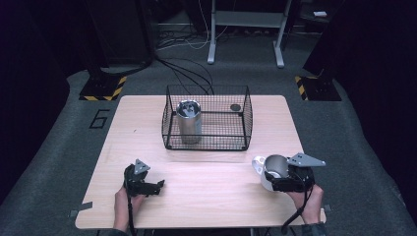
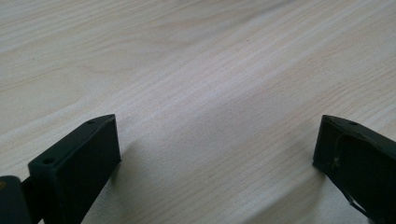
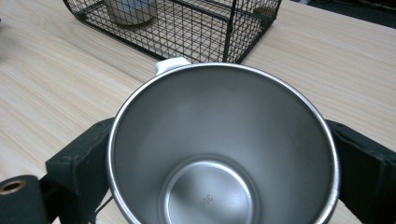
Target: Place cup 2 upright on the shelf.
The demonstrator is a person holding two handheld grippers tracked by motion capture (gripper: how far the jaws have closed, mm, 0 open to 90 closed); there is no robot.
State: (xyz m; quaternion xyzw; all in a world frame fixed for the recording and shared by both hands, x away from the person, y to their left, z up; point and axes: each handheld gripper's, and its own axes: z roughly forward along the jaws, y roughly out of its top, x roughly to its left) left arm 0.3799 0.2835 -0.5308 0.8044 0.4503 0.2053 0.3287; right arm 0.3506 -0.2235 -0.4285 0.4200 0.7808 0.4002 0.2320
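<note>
While the left claw point(image 1: 147, 183) rests low over the bare table point(image 1: 206, 196) with its jaws spread apart and nothing between them, the right claw point(image 1: 287, 178) is clamped on a steel mug point(image 1: 273, 169) near the table's right front. Beyond them stands a wire basket point(image 1: 206, 123), holding a metal can point(image 1: 189, 121) on its left side and a small dark disc point(image 1: 235, 107) at its back right. The right gripper view looks down into the mug point(image 3: 219, 154), showing a stamped mark on its bottom and a white handle point(image 3: 170, 64) pointing toward the basket point(image 3: 187, 23).
</note>
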